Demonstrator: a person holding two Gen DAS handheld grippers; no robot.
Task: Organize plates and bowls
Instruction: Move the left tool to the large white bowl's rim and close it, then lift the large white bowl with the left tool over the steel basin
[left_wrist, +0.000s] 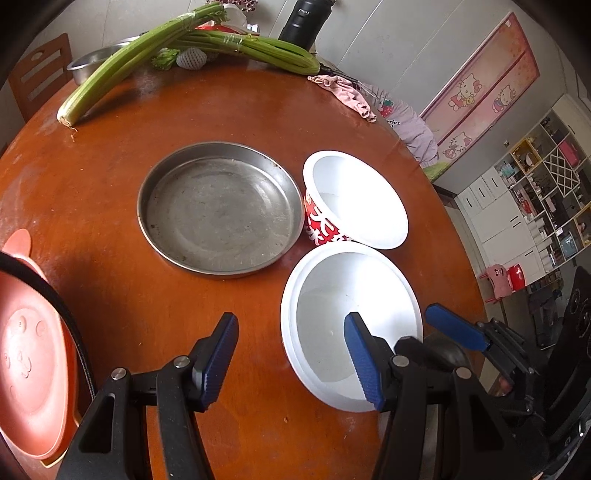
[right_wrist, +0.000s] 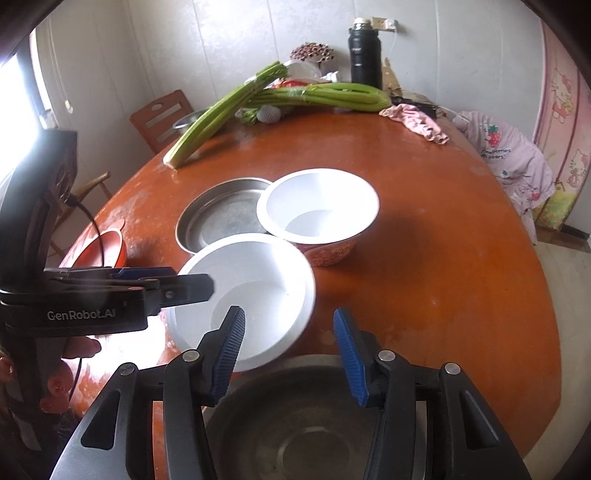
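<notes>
On the round wooden table (left_wrist: 240, 110) sit a steel plate (left_wrist: 221, 208), a red-patterned bowl with a white inside (left_wrist: 354, 199) and a plain white bowl (left_wrist: 351, 325). My left gripper (left_wrist: 291, 354) is open, its right finger over the white bowl's near rim. My right gripper (right_wrist: 290, 350) is open above a second steel plate (right_wrist: 306, 424), its left finger at the white bowl (right_wrist: 251, 291). The steel plate (right_wrist: 221, 218) and patterned bowl (right_wrist: 317, 210) lie beyond. An orange bowl (left_wrist: 29, 354) sits at the left, also in the right wrist view (right_wrist: 107, 247).
Celery bunches (left_wrist: 177, 40), a steel basin (left_wrist: 92, 62), a black flask (left_wrist: 301, 22) and a pink cloth (left_wrist: 347, 96) lie at the table's far side. A wooden chair (right_wrist: 162, 114) stands behind. Clothes (right_wrist: 506, 155) hang at the right edge.
</notes>
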